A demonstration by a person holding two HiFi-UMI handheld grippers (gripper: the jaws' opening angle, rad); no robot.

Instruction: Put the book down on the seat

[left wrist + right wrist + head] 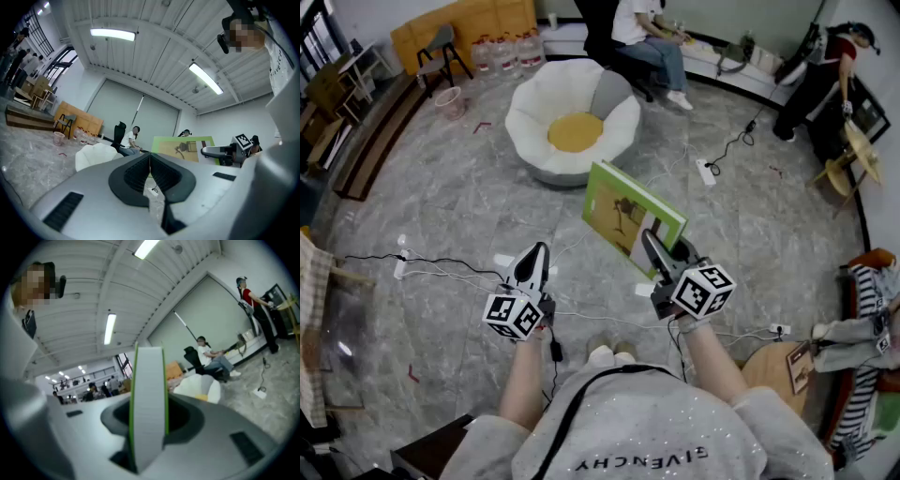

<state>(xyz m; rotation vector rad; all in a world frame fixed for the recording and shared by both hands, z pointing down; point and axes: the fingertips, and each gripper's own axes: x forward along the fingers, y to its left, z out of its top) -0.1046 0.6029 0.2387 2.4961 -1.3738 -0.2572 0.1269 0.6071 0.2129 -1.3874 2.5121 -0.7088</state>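
The book [630, 217] is in the air, clamped in the jaws of the right gripper [661, 251], on the near side of the seat [534, 103] and not touching it. The jaws are closed on its lower part. The right gripper view shows the white page edge standing upright between the two pads, with a thin green cover edge on each side. From the head view the book leans, its green-bordered cover with a tan picture turned towards the left gripper [536, 255], and its top edge reaches towards the seat's near rim.

The seat is a low white piece shaped like a flower, with a yellow cushion [575, 131] in the middle and nothing lying on it. It stands on a grey marbled floor [441, 206].

The left gripper is held further from the seat than the book and beside the right gripper, well apart from it. Its jaws are closed with the pads meeting at the tips, and nothing is between them. Its own view looks past them at the seat and at the book's cover.

To the right of the seat a white power strip [705, 172] lies on the floor with a dark cable running off. Behind the seat a person sits on a black office chair [633, 70]. To the seat's left stands a pink bin [450, 101], and behind that a row of water bottles [502, 52]. Far to the right of the seat another person in a red top [836, 52] bends over a worktop.
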